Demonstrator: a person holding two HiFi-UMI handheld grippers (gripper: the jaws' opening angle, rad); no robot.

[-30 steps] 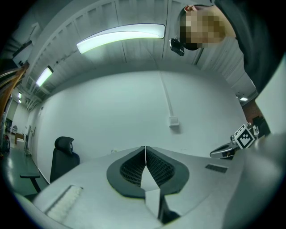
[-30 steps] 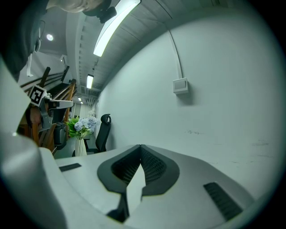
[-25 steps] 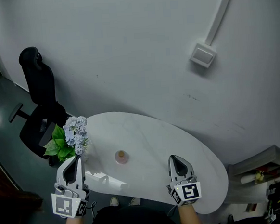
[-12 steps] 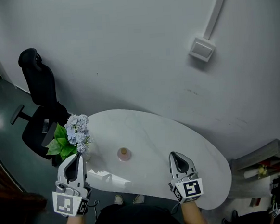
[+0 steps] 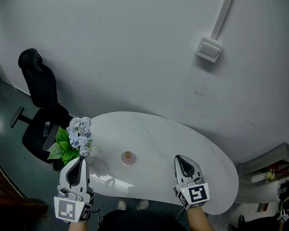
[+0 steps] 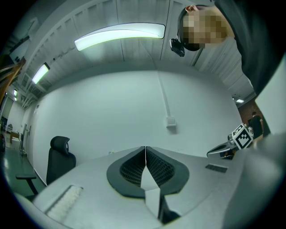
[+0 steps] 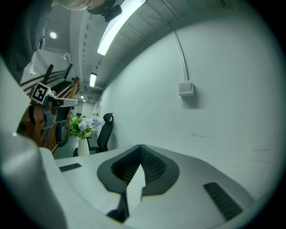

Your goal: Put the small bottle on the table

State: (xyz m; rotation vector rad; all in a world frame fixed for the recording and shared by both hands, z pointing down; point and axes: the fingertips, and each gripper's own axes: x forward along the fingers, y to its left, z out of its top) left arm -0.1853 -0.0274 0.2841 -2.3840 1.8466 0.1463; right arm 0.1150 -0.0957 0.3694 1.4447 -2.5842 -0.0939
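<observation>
In the head view a small pinkish bottle (image 5: 127, 157) stands upright on the white oval table (image 5: 156, 136), near its front middle. My left gripper (image 5: 79, 164) hovers at the table's front left edge, jaws pressed together with nothing between them. My right gripper (image 5: 182, 162) is at the front right, also shut and empty. The bottle stands apart from both grippers, roughly midway between them. In the left gripper view the jaws (image 6: 145, 154) meet at the tips; the right gripper view shows its jaws (image 7: 140, 152) closed too.
A vase of blue flowers with green leaves (image 5: 75, 139) stands at the table's left end, close to the left gripper. A black office chair (image 5: 39, 96) is beyond it on the floor. A white wall with a box and conduit (image 5: 209, 50) is behind the table.
The view has shifted slightly; the bottle and table sit a little farther right in the picture. Both grippers have stayed shut in about the same places.
</observation>
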